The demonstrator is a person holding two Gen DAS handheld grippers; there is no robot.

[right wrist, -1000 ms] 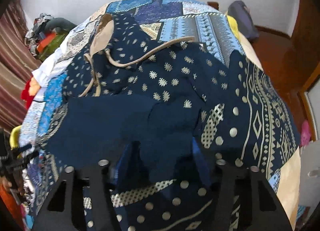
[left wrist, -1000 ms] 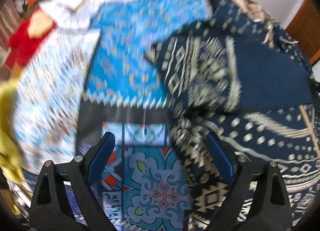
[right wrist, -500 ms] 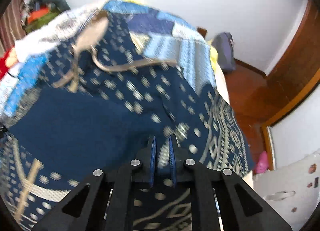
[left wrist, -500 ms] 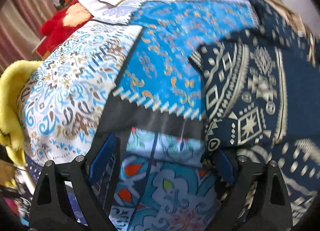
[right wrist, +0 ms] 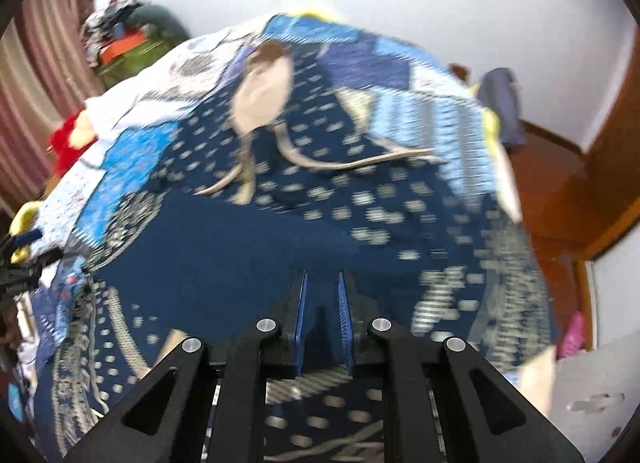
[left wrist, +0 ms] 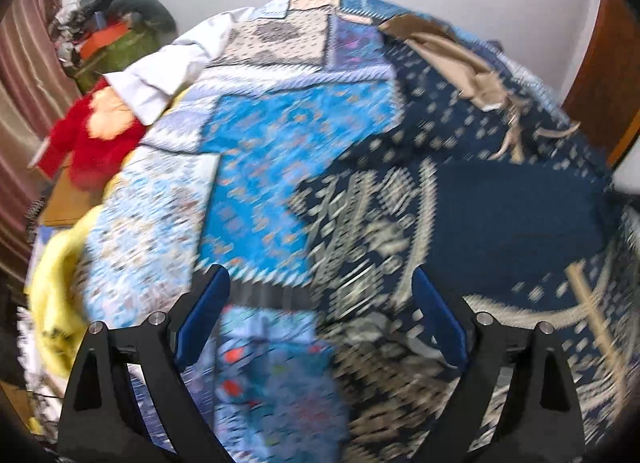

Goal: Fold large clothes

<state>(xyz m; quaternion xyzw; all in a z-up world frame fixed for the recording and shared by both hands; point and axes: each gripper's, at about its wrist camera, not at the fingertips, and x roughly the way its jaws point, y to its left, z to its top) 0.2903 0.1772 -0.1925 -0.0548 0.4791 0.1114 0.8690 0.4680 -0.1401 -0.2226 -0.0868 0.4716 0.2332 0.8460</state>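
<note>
1. The right gripper [right wrist: 322,283] is clenched on a fold of the dark blue garment [right wrist: 248,263], likely to carry that edge over.
2. The left gripper [left wrist: 320,295] stands released, holding nothing, above the garment's patterned hem.
3. The garment lies spread across the patchwork bedspread [left wrist: 280,135], navy with cream dots and beige ties.

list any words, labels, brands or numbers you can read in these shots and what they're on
None can be read.
Navy patterned garment: only dots and geometric motifs, no lettering.
Patchwork bedspread: printed patterns, blurred, no text visible.
Yellow cloth: dark marks near its lower edge, too blurred to read.
Claws: no visible label.
</note>
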